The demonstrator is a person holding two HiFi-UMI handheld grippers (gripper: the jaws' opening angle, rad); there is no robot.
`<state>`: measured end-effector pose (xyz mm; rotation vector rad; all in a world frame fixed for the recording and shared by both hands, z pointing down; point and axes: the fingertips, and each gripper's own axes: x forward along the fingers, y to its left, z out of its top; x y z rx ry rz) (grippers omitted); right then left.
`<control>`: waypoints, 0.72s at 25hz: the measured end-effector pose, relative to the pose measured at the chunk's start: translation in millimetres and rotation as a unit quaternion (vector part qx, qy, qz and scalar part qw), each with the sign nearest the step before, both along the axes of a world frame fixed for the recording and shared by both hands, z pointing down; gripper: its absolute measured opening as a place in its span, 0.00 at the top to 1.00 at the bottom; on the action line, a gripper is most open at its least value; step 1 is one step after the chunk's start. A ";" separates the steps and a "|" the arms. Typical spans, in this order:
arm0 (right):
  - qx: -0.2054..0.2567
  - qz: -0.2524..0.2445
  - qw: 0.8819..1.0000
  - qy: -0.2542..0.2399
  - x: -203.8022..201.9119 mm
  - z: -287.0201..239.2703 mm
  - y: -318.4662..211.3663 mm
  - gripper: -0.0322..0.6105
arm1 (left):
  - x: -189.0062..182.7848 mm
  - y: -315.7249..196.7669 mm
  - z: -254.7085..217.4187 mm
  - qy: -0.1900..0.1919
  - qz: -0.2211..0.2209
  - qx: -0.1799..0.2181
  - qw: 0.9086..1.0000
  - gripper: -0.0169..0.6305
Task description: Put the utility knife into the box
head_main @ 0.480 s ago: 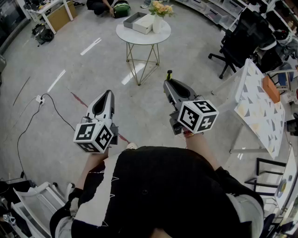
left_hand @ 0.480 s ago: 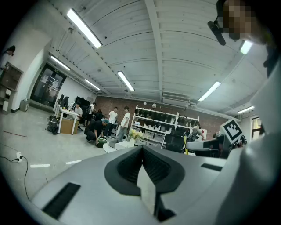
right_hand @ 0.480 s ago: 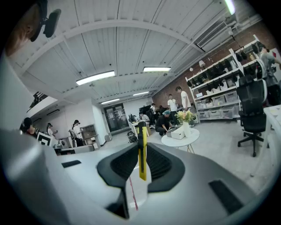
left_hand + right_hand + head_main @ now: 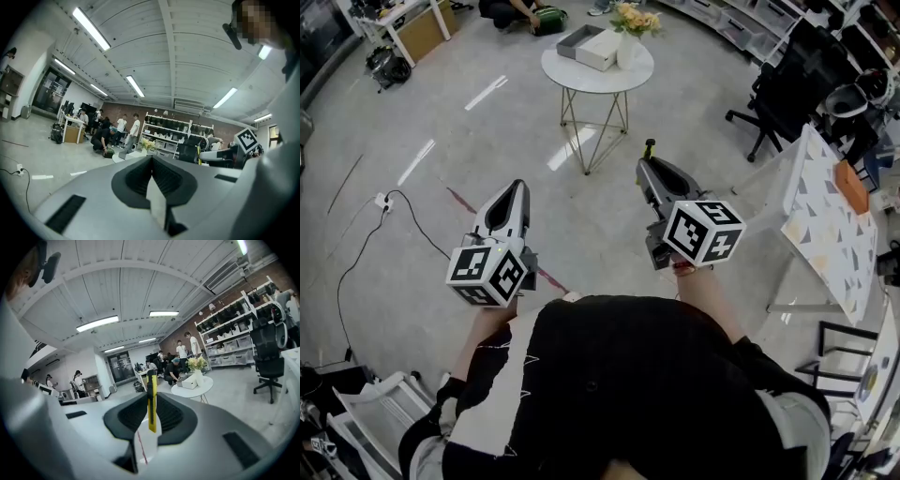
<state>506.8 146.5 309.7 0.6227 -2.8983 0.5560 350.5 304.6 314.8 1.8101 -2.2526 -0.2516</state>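
I see the grey polished floor filling most of the head view. At the upper centre stands a round white worktop on thin metal legs. It carries an open grey and white box and a white vase of flowers. Both grippers hang lower in the frame, well apart from the worktop. The left gripper, at centre left, has its jaws pressed together. The right gripper, right of centre, is clamped on the slim yellow utility knife. The knife stands edge-on between the jaws, its dark end poking past their tips.
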 end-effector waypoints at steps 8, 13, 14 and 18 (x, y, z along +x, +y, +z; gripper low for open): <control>0.009 -0.003 1.000 0.000 -46.9 8.9 1.0 0.85 | -41.5 -7.2 -0.8 -0.015 0.024 0.011 1.000 0.96; -0.003 -0.006 1.000 0.025 -58.2 26.5 6.3 0.85 | -55.9 -5.1 9.5 -0.009 0.022 0.008 1.000 0.96; -0.006 -0.004 1.000 0.027 -60.3 27.3 5.0 0.85 | -59.9 -5.5 12.5 -0.005 0.021 0.003 1.000 0.96; -0.009 -0.006 0.999 0.042 -71.7 34.5 -2.8 0.85 | -77.3 -8.6 25.1 0.013 0.008 -0.004 1.000 0.96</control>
